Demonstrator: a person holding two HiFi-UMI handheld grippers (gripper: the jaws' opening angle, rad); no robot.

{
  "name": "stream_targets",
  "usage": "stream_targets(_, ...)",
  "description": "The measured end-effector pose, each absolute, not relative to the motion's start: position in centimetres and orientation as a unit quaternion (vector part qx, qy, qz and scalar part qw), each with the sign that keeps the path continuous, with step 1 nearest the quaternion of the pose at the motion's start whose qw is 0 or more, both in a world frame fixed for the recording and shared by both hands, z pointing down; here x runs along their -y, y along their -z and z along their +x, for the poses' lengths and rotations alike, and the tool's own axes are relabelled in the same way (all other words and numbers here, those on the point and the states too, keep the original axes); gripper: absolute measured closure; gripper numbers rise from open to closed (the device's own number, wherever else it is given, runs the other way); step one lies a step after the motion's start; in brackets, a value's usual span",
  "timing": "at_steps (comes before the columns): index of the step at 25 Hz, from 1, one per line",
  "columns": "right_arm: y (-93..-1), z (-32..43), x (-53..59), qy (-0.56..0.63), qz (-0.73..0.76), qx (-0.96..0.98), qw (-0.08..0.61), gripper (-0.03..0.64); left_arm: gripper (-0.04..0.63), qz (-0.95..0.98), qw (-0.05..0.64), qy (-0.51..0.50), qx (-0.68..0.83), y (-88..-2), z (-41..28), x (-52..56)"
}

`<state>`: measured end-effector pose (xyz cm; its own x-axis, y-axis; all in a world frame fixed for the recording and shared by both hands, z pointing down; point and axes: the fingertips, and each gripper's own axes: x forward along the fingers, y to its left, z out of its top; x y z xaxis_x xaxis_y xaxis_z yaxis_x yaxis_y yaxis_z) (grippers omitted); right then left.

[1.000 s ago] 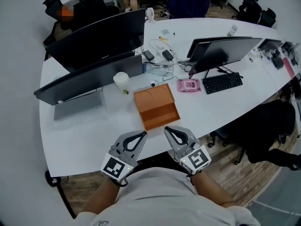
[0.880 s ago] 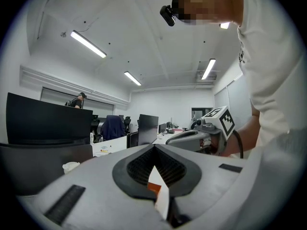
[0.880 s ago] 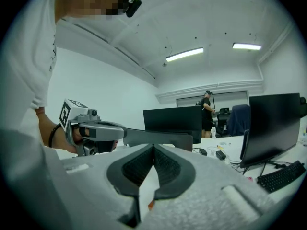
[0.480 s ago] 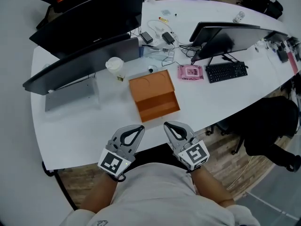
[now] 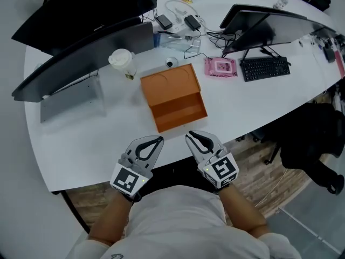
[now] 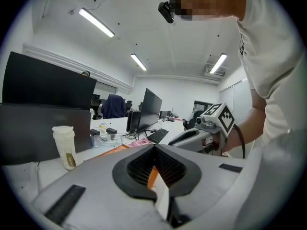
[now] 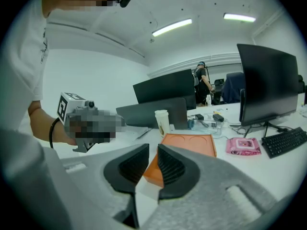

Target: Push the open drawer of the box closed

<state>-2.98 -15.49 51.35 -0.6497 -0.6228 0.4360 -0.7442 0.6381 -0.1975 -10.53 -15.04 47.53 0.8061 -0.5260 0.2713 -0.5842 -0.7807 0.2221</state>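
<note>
The curved white tabletop [image 5: 81, 155] is carrying the orange rectangular box [image 5: 170, 82] at its middle, with its open drawer [image 5: 180, 115] facing the near edge. The left hand-held gripper [image 5: 156, 140], pressed together, is blocking most of the box in its own view. The right hand-held gripper [image 5: 190, 138] has just been opening, with nothing between its jaws.

Curved white counter [image 5: 59, 161] w/ dark monitors [image 5: 81, 47] at 10 & 2 o'clock. Wood floor [image 5: 269, 166] at 5, black chair [image 5: 310, 139] at 4. White ceiling w/ strip lights [image 6: 96, 22].

bare table [image 5: 91, 144] before box [image 5: 171, 88], cup [image 5: 121, 61] beyond
</note>
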Motion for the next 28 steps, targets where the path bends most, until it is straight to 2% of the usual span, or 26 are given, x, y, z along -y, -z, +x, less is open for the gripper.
stream_targets(9,-59.8,-1.5,15.4,-0.246,0.391,0.862,0.209,0.523,0.597,0.934,0.175,-0.128,0.283,-53.8,-9.4,15.5)
stream_targets(28,-72.5,-0.6,16.2,-0.324,0.398,0.813,0.275,0.513,0.597,0.921,0.22,-0.15,0.283,-62.9,-9.1,15.7)
